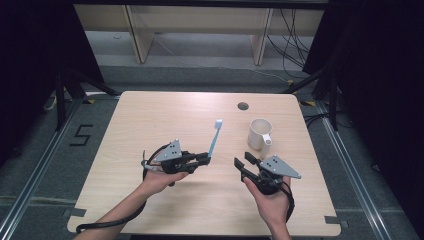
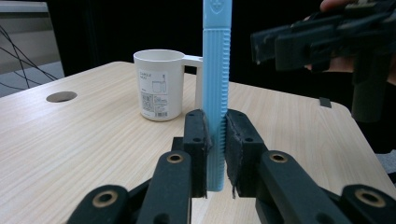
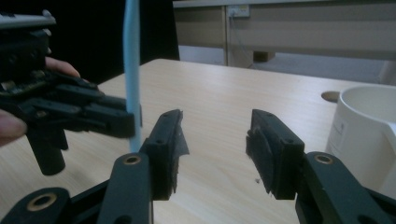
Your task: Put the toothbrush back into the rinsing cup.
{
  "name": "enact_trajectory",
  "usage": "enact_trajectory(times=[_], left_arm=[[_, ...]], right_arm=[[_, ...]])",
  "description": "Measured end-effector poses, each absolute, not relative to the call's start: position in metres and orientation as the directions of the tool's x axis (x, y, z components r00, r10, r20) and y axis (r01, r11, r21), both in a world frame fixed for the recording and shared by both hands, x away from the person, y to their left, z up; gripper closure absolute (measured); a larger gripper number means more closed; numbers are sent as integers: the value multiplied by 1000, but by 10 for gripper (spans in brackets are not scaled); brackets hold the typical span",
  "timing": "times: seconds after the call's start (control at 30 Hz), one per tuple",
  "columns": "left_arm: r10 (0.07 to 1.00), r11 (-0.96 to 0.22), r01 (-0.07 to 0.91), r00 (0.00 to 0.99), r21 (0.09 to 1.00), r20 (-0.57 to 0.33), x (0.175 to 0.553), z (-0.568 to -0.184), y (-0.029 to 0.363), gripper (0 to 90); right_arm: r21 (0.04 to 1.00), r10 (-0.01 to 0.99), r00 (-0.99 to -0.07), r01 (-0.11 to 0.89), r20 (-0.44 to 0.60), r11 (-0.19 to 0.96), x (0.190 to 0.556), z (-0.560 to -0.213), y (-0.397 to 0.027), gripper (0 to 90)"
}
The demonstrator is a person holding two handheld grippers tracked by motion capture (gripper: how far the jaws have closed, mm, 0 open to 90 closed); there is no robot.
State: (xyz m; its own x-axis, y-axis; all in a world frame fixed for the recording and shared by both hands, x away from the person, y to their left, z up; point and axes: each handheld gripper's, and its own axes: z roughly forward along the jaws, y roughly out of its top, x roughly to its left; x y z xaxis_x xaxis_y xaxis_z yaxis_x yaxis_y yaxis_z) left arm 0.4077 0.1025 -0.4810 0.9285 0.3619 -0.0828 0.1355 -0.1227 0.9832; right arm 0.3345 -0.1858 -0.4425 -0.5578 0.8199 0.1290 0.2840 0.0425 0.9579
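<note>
Toothbrush [image 1: 215, 137]: light blue, clamped upright by its handle end in the left gripper [image 1: 204, 158], above the table [image 1: 150, 120]
Right gripper [image 1: 243, 163]: jaws apart, nothing between them; just beside the toothbrush
Mug [image 1: 260, 134]: white, standing near the right gripper

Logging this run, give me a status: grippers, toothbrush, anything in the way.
Left gripper shut on blue toothbrush, held upright. Right gripper open, empty. White mug stands apart on the table; nothing between.
</note>
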Motion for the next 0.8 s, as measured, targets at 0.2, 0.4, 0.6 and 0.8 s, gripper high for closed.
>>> enact_trajectory(times=[0.2, 0.4, 0.6, 0.8], left_arm=[[373, -121, 146, 923, 982, -92, 406, -484, 98, 785], [393, -124, 138, 916, 983, -79, 405, -483, 95, 785], [404, -139, 133, 912, 981, -67, 404, -484, 90, 785], [410, -142, 129, 910, 981, -61, 403, -485, 84, 785]], right_arm=[[961, 806, -579, 272, 127, 44, 340, -430, -168, 565], [968, 796, -594, 246, 112, 47, 346, -422, -152, 573], [970, 793, -597, 239, 117, 36, 354, -415, -141, 579], [963, 787, -598, 268, 150, 20, 359, -412, -134, 611]])
